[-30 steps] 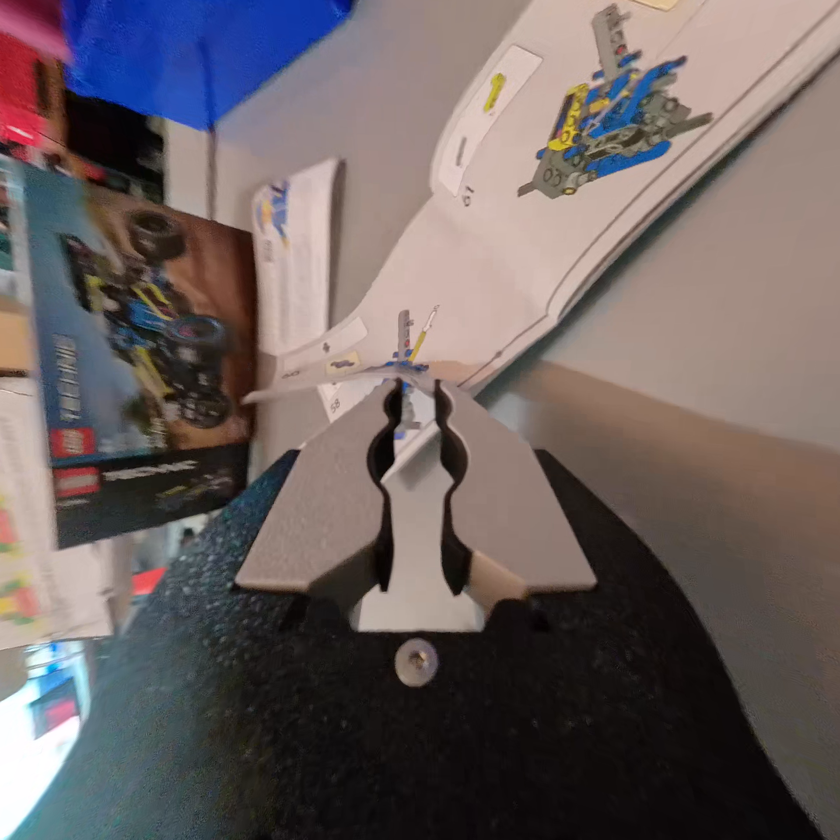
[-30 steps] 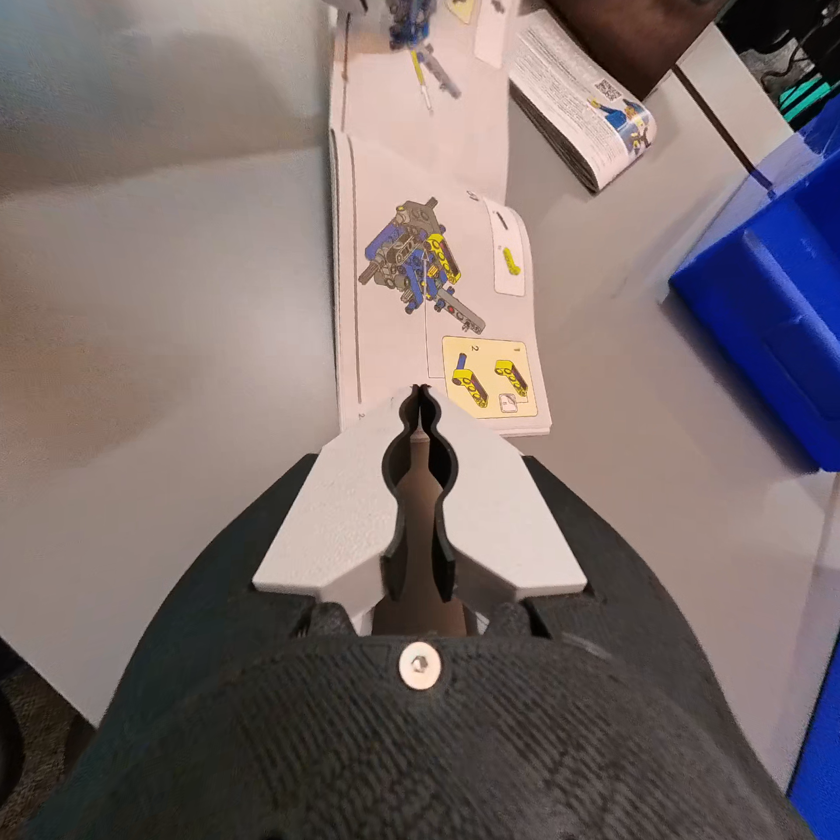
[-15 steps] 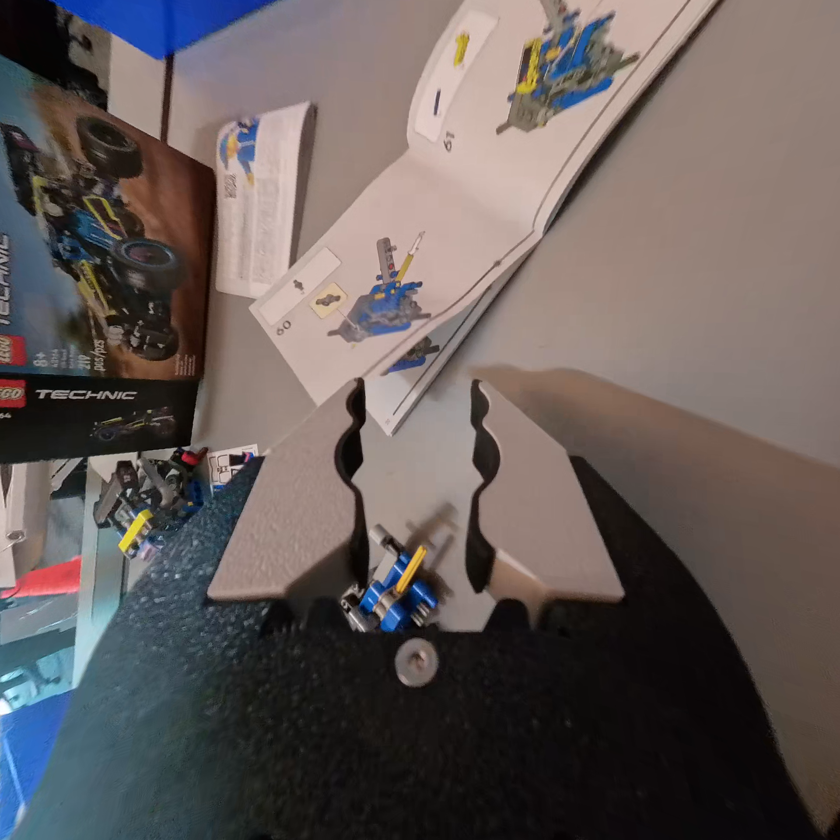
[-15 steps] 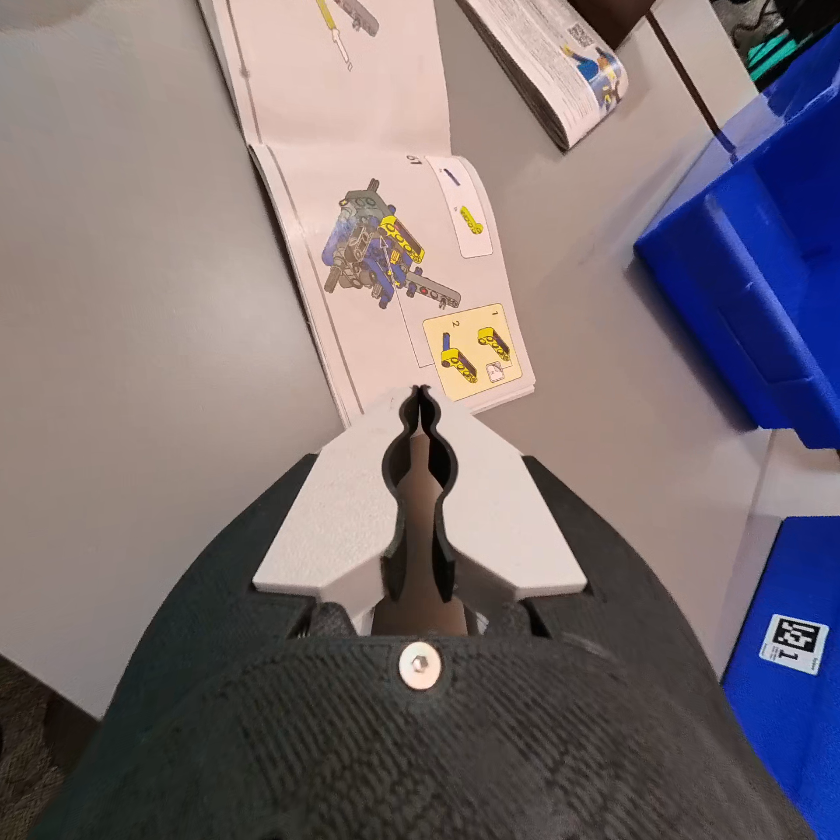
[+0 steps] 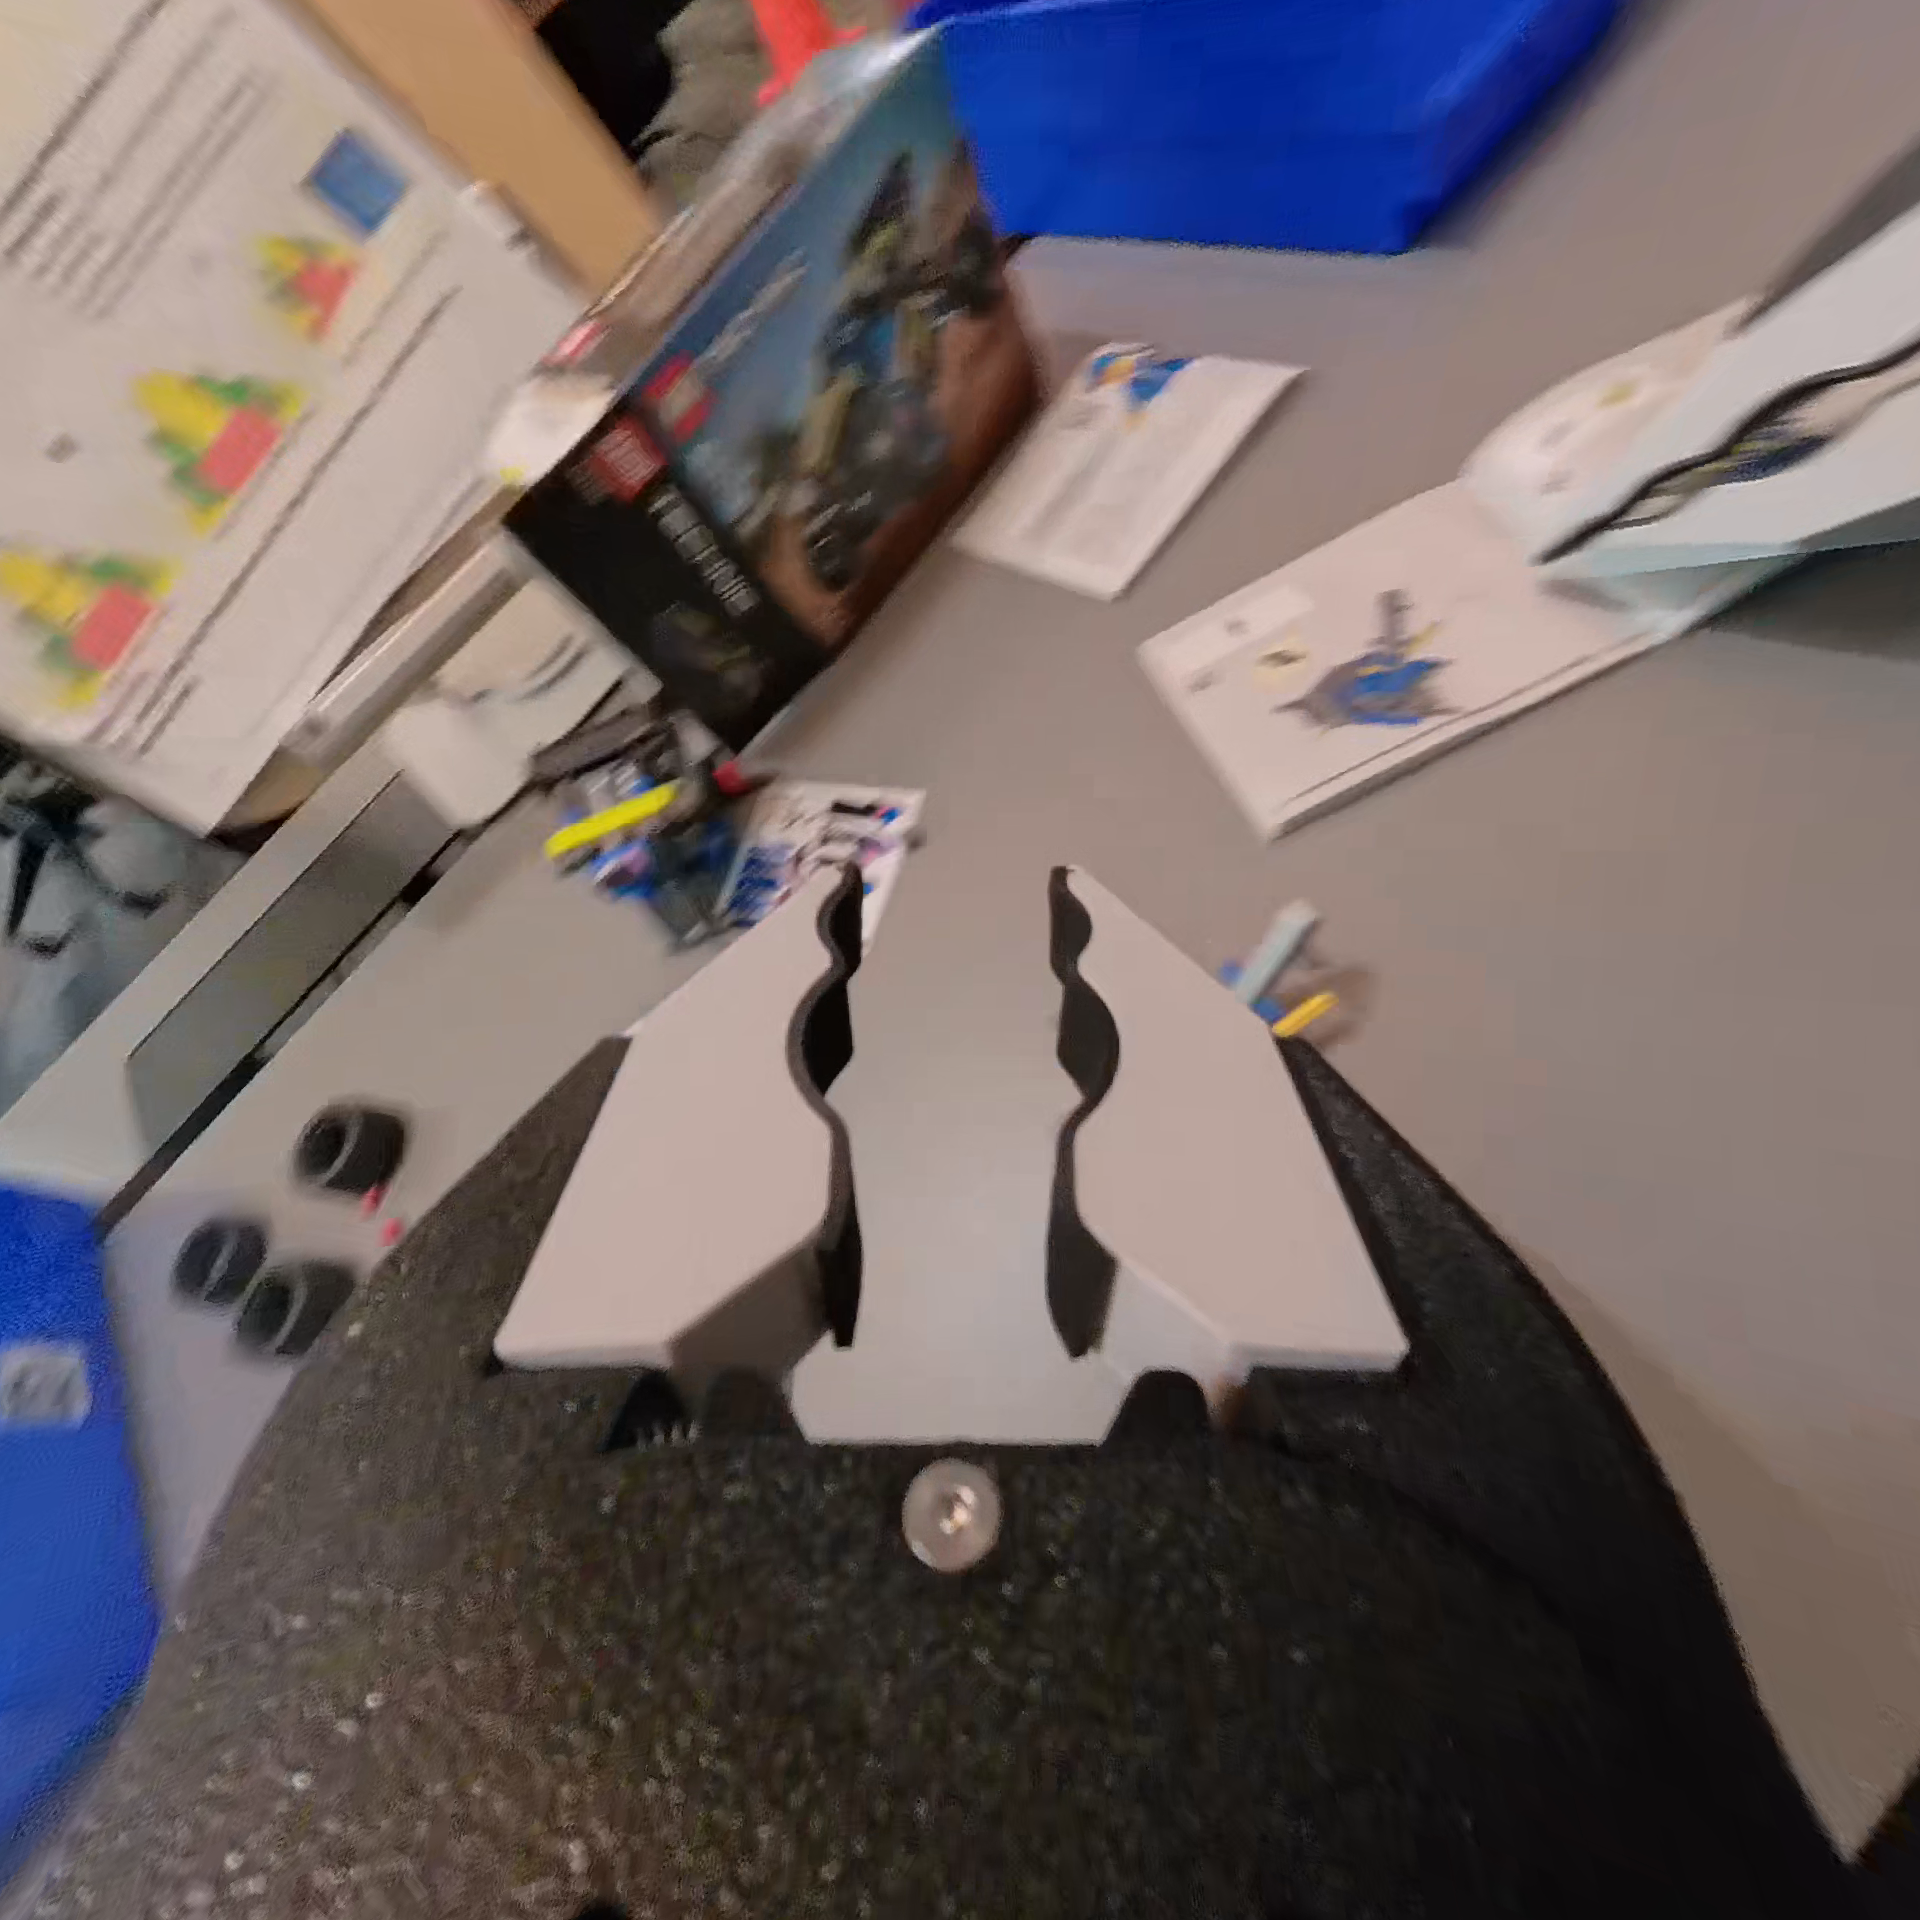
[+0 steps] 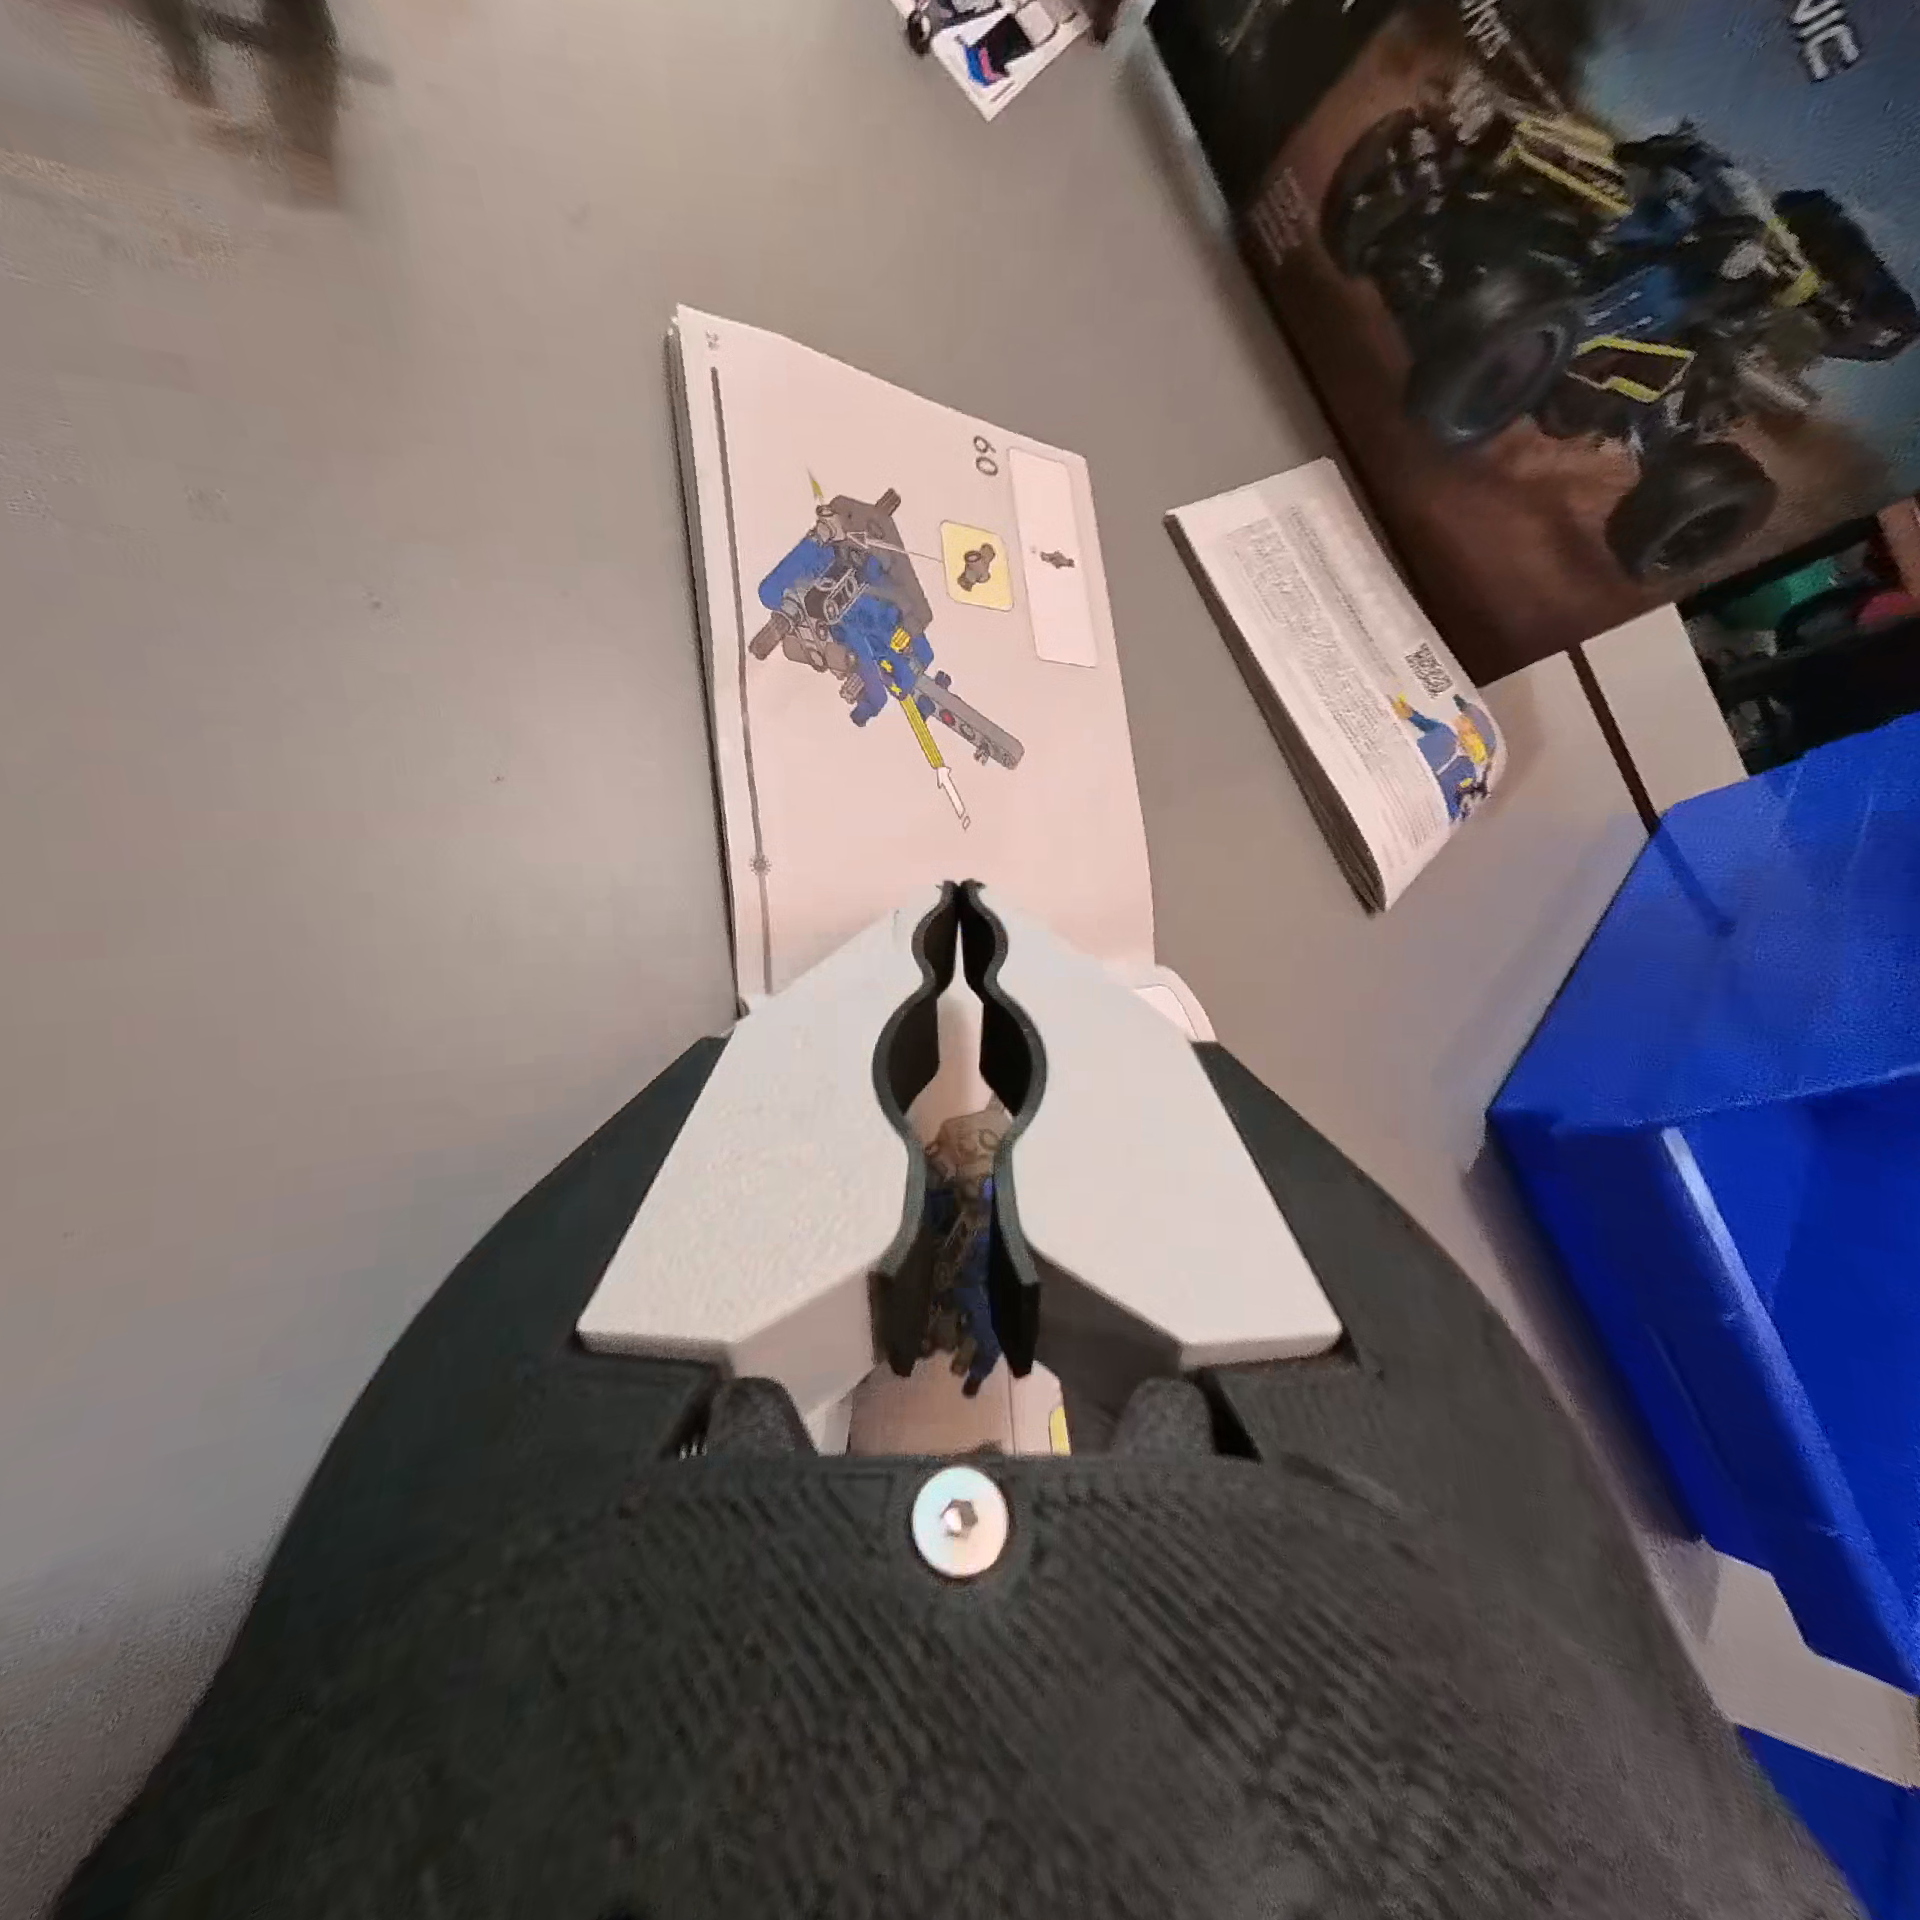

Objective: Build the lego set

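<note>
Grey table (image 5: 1558, 1039) lies under both your grippers. Your left gripper (image 5: 951, 894) hangs with jaws apart and empty; a small blue-and-yellow lego piece (image 5: 1280, 982) lies just beside its right finger. Your right gripper (image 6: 961, 888), tips touching, hovers over the open instruction booklet (image 6: 914, 623), holding nothing. The lego box (image 6: 1558, 260) stands beyond.

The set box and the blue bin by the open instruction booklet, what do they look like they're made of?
Set box: probably printed cardboard with a slightly glossy finish; it has flat panels, sharp folded edges and a full-colour picture. Blue bin: likely moulded plastic, smooth and semi-gloss, with uniform colour and soft highlights along its rim. Instruction booklet: paper, thin curling pages.
</note>
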A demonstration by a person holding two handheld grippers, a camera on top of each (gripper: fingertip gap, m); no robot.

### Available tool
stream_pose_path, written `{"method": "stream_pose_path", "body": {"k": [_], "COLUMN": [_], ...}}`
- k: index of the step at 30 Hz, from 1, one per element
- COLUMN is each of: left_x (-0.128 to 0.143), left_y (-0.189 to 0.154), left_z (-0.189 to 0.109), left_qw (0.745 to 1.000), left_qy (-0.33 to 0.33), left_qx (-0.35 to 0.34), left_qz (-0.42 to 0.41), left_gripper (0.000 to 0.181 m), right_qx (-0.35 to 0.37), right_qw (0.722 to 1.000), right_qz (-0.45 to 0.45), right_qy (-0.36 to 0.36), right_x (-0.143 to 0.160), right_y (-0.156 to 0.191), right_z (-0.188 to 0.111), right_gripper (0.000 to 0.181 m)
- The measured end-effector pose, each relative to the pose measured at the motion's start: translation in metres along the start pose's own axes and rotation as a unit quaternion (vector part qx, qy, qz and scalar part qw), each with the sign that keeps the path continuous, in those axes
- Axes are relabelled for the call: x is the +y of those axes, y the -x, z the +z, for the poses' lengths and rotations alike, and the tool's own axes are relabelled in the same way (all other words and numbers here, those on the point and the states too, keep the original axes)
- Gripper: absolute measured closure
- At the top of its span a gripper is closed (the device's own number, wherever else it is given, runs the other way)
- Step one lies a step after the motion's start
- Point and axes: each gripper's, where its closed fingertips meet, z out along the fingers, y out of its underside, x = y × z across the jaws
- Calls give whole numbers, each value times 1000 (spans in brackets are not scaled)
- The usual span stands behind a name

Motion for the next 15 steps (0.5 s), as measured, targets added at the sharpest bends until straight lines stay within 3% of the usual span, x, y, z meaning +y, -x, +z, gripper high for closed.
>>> {"method": "stream_pose_path", "body": {"k": [8, 15], "left_x": [95, 149], "left_y": [136, 184], "left_z": [-66, -99], "left_qw": [980, 971], "left_qy": [12, 30], "left_qx": [-134, -154], "left_qz": [-145, -182], "left_gripper": [148, 156], "right_qx": [-13, -44], "right_qw": [999, 999], "right_qz": [-26, -24], "right_qy": [29, 6], "right_x": [6, 5], "right_y": [1, -4], "right_z": [15, 20], "right_gripper": [181, 181]}}
